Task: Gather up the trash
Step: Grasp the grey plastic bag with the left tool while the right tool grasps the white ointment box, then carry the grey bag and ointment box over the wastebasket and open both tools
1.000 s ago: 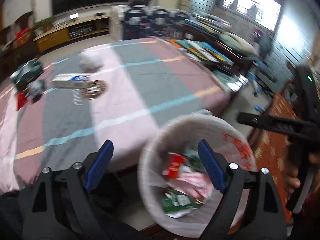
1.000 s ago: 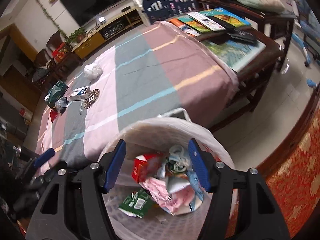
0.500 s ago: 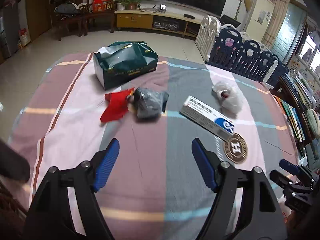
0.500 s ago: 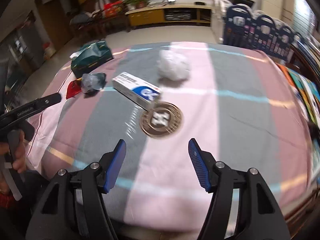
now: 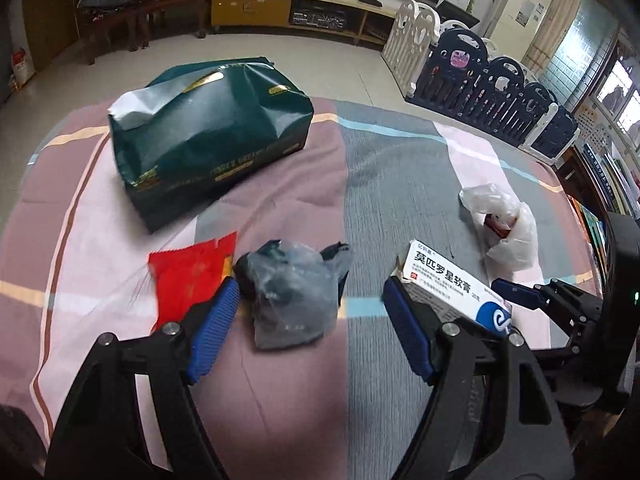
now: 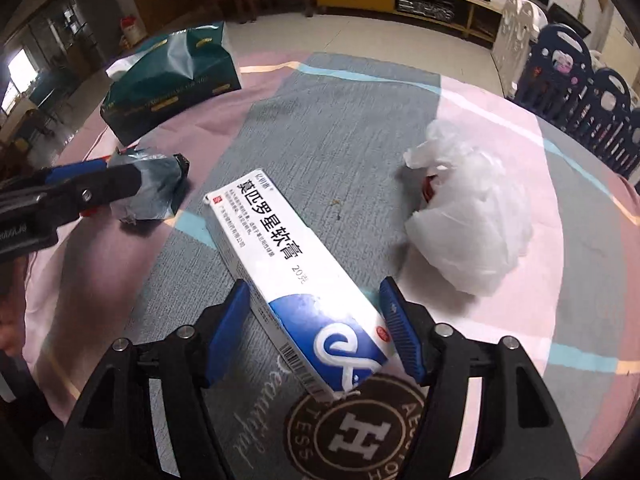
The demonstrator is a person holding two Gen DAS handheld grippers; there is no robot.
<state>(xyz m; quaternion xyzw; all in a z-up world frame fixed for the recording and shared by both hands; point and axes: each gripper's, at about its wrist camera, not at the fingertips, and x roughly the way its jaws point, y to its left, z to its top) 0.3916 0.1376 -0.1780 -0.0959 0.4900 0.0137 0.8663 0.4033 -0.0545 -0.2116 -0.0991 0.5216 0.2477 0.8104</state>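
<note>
Wore two matching handheld grippers of black plastic. On the left gripper [image 5: 308, 328]: angular fingers cut with triangular openings, silver screw heads at the joints, ribbed blue pads [image 5: 211, 330] down the inner faces. Same build on the right gripper [image 6: 314, 330] (blue pads [image 6: 400, 336] ridged crosswise, four silver screws across the frame). Showed a small green light on the right gripper's black body, seen from the left wrist camera. Carried faint white lettering, too blurred to read, on the left gripper's side in the right wrist view.

Both grippers, left [image 5: 310, 326] and right [image 6: 314, 324], point steeply down, side by side, jaws apart, gripping nothing.
</note>
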